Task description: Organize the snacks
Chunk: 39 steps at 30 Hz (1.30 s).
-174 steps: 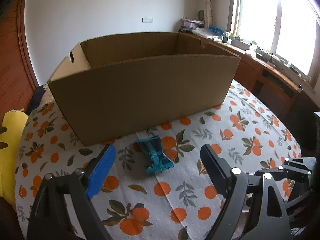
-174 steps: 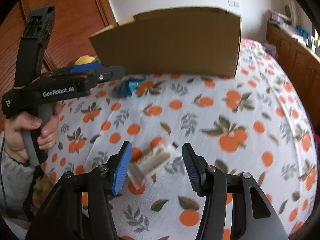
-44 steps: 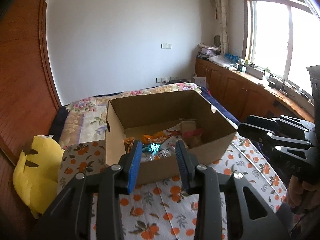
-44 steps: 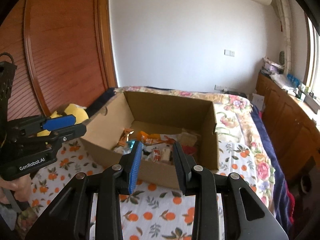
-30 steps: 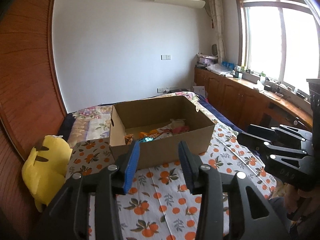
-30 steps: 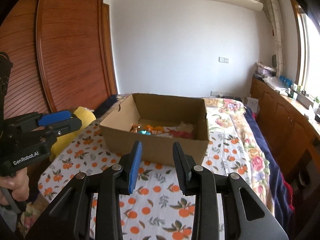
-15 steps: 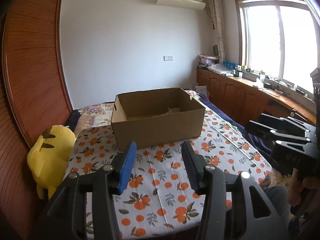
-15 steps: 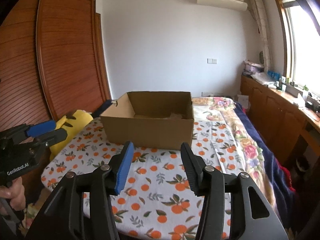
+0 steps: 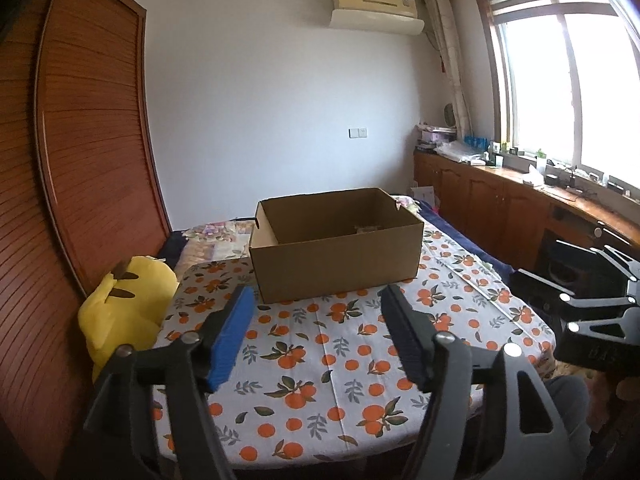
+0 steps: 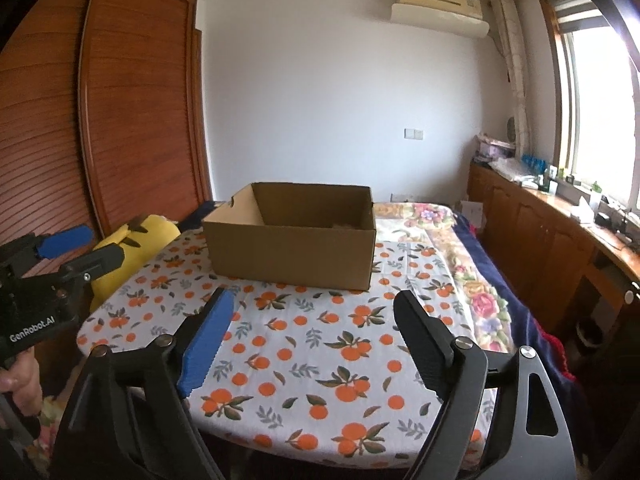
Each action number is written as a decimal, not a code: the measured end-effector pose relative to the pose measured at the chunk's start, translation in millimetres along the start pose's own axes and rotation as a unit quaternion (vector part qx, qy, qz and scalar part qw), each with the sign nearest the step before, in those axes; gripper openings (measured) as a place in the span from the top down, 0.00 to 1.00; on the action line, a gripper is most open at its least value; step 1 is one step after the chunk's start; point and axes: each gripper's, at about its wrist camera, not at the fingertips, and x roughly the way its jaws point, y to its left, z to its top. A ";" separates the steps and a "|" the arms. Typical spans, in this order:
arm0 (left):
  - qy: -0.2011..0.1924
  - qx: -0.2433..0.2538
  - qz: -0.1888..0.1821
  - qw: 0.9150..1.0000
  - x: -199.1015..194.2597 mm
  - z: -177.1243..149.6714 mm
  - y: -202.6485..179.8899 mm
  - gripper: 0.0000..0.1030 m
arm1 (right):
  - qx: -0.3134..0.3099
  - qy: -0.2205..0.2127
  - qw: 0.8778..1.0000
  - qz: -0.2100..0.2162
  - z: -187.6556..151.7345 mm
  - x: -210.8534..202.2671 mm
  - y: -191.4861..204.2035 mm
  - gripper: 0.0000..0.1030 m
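Nearest to me, the left gripper (image 9: pixel 318 336) has just been spreading its jaws, and nothing sits between them but the orange-print tablecloth (image 9: pixel 344 364) below. The right gripper (image 10: pixel 314 344) has just been opening too, wider than the left, and it is just as empty. Both are held back from the table's near edge and tipped gently down toward it. From the right gripper's camera I can see a hand (image 10: pixel 18 376) wrapped around the left tool's handle.

Beyond the jaws the cloth lies bare, with no loose packet anywhere on it that I can spot. Farther on stands the cardboard box (image 9: pixel 336 264), open at the top, on the far part of the table. The snacks (image 9: pixel 366 229) must be inside, though from this low angle only a scrap of something pale shows over the rim at the back right corner. A yellow plush toy (image 9: pixel 124 312) slumps off the table's left side, against the wooden wardrobe (image 9: pixel 80 184).

To my eye the gathering step looks done and this is the stepping-away. If anything remains, the next move calls for a look over the table and its edges for a stray packet. Failing that, the tools simply need setting down.
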 end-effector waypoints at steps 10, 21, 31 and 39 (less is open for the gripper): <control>-0.005 -0.010 0.017 1.000 -14.0 -14.0 -1.0 0.18 | 0.015 -0.004 1.000 -0.004 -8.3 -8.7 -6.9 0.00; 0.005 -0.023 0.021 0.999 -20.4 -25.5 4.4 0.00 | 0.023 -0.004 1.000 -0.012 -15.8 -14.9 -9.4 0.00; 0.006 -0.029 0.031 0.999 -28.2 -36.5 10.5 0.00 | 0.023 -0.023 0.999 -0.036 -19.8 -34.6 -10.4 0.00; -0.005 -0.032 0.030 0.999 -32.3 -42.9 11.9 0.00 | 0.026 -0.024 0.998 -0.042 -28.9 -38.5 -8.6 0.00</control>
